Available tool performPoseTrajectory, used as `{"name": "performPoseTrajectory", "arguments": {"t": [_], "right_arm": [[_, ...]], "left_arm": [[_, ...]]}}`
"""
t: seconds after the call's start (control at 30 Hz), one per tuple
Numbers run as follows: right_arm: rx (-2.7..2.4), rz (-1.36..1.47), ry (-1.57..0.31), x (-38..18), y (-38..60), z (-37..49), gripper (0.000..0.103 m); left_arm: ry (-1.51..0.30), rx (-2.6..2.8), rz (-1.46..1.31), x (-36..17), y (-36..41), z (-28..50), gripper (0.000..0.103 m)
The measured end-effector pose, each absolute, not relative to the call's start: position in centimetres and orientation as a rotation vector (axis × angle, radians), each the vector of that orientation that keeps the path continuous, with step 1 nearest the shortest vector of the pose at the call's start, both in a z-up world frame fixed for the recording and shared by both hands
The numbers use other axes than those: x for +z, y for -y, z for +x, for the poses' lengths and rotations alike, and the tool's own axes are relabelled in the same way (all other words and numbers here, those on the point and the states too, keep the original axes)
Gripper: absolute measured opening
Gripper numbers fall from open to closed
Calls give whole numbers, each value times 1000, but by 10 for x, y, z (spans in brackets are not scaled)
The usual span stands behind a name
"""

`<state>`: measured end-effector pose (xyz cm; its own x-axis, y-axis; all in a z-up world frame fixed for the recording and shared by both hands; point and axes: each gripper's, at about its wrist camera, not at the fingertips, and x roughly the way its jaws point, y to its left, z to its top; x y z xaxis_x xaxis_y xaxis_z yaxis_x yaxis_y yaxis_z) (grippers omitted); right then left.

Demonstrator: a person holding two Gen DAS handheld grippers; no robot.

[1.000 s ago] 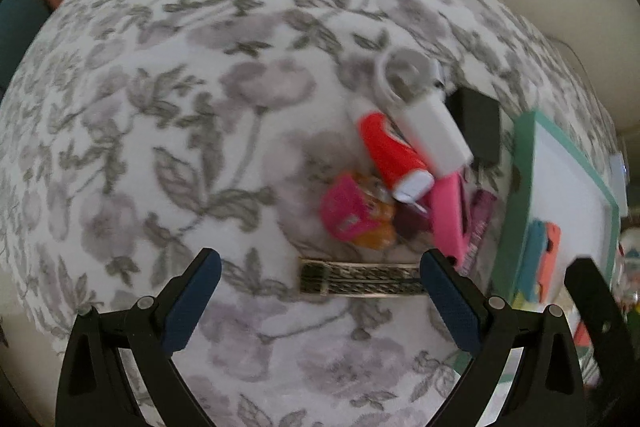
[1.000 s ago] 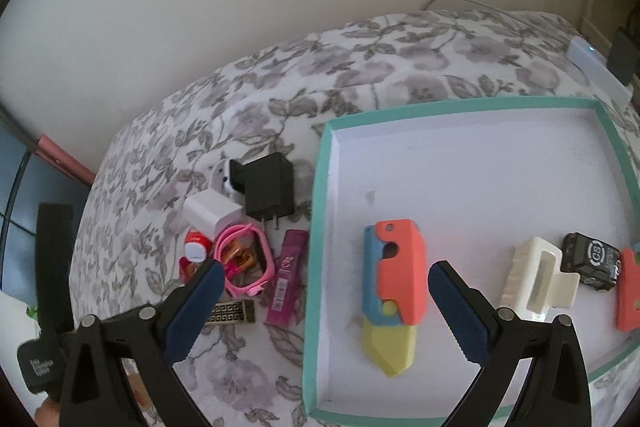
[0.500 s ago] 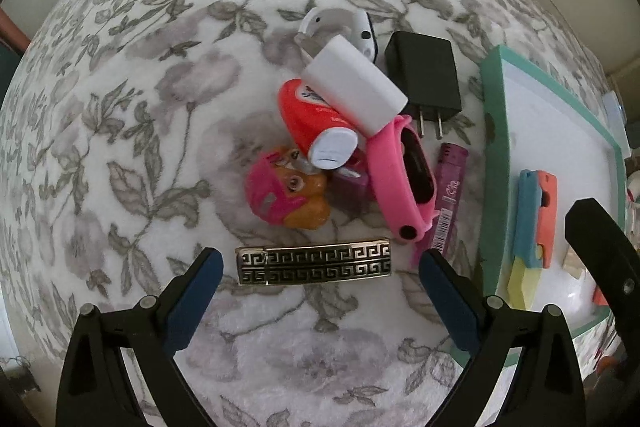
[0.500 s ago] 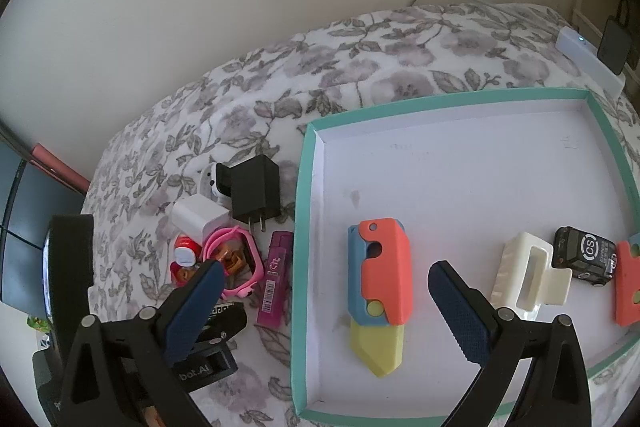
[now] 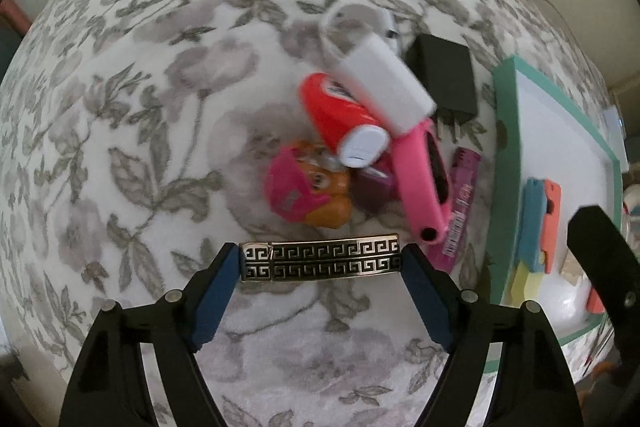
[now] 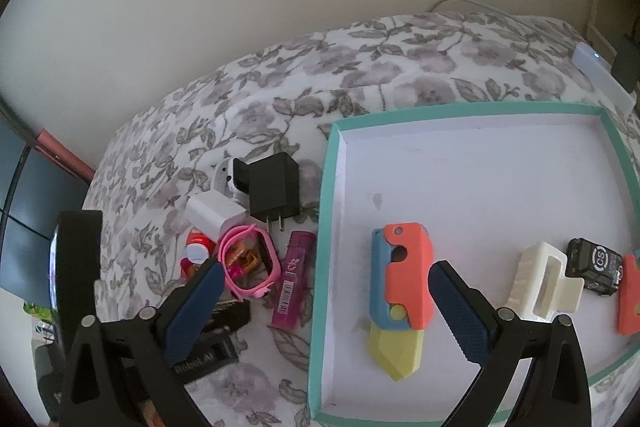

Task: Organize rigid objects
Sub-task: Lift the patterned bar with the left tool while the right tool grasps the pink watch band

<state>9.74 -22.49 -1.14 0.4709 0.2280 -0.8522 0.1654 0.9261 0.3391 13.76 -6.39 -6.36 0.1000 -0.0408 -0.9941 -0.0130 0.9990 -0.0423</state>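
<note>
Floral bedspread (image 5: 140,147) covers the whole work surface. A teal-rimmed tray (image 6: 326,227) with a white floor sits on it at the right. In the tray: a blue, coral and yellow folding toy knife (image 6: 400,291), a white hair claw (image 6: 540,283) beside a small black box (image 6: 592,263), and a coral piece (image 6: 628,295) at the far right edge, partly cut off. Left of the tray lies a pile of loose items: black wall charger (image 5: 444,83), white charger block (image 5: 380,83) resting over a red tube with a white cap (image 5: 340,119), pink watch band (image 5: 424,179), a pink-and-orange toy figure (image 5: 304,191), and a purple tube (image 5: 460,203) just beside the tray rim. A white earbud case (image 5: 352,23) sits behind the white block, blurred. The gold bar with a key pattern (image 5: 320,263) lies flat on the bedspread, nearest the camera, apart from the pile. Left gripper (image 5: 320,267) has its blue pads at the two short ends of this bar, closed onto it end to end. Right gripper (image 6: 324,307) hangs over the tray's left rim, fingers spread wide with nothing between them; one finger is over the pile side, the other over the toy knife.
</note>
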Motion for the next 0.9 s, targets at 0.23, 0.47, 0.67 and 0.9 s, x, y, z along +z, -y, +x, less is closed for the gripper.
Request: {"name": "performPoseTrajectory", "arguments": {"t": [0.23,0.47,0.67,0.9], "right_arm": [[82,377,-1082,-10,211,99,101],[146,335,-1089,-12,192,101,91],[199,321,-1104,-17,177,104,80],[256,282,-1130,-25,154,106,62]], "left_arm": [[-1461,60,-115,-59,37,137,82],[-1450,122,-191,-59,-4,134,82],[-1433,186,-254,-55,-38,131,82],[-1407,245,-308,-47,-82,126,82]]}}
